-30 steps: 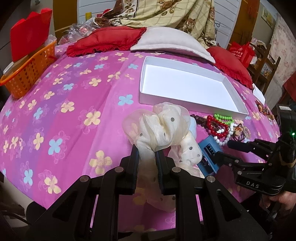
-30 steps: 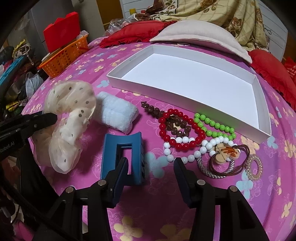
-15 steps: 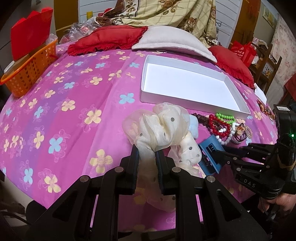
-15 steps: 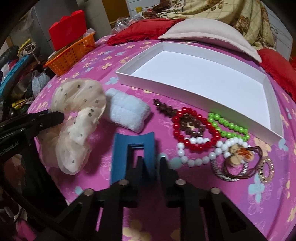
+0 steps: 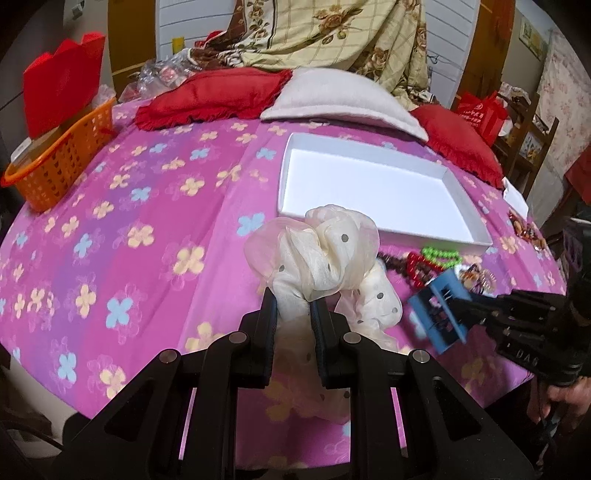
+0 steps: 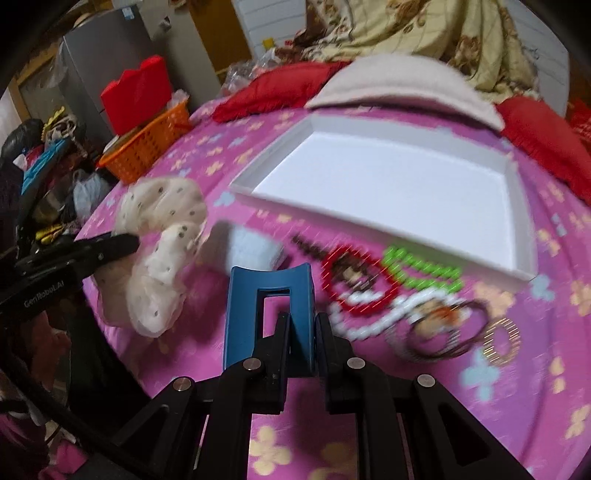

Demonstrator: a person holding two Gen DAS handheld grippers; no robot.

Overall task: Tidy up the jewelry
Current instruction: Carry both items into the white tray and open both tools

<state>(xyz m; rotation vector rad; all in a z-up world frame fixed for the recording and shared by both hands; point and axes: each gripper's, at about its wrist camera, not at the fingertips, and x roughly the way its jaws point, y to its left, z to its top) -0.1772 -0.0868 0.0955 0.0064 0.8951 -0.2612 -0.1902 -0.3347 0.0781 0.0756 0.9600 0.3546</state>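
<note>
Nearby, orange basket [image 5: 61, 168], pillows [image 5: 332, 96] (bracelets [image 6: 391, 291] blurred)

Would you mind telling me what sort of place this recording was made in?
Most likely a bedroom at home: a bed with a pink floral sheet, red and white pillows, and a bunched-up quilt behind them.

One white tray [image 6: 519, 206], one cream scrunchie [image 5: 317, 254], one blue hair claw [image 6: 269, 314], one orange basket [image 5: 59, 166], two red cushions [image 5: 214, 98], four bead bracelets [image 6: 424, 271].
</note>
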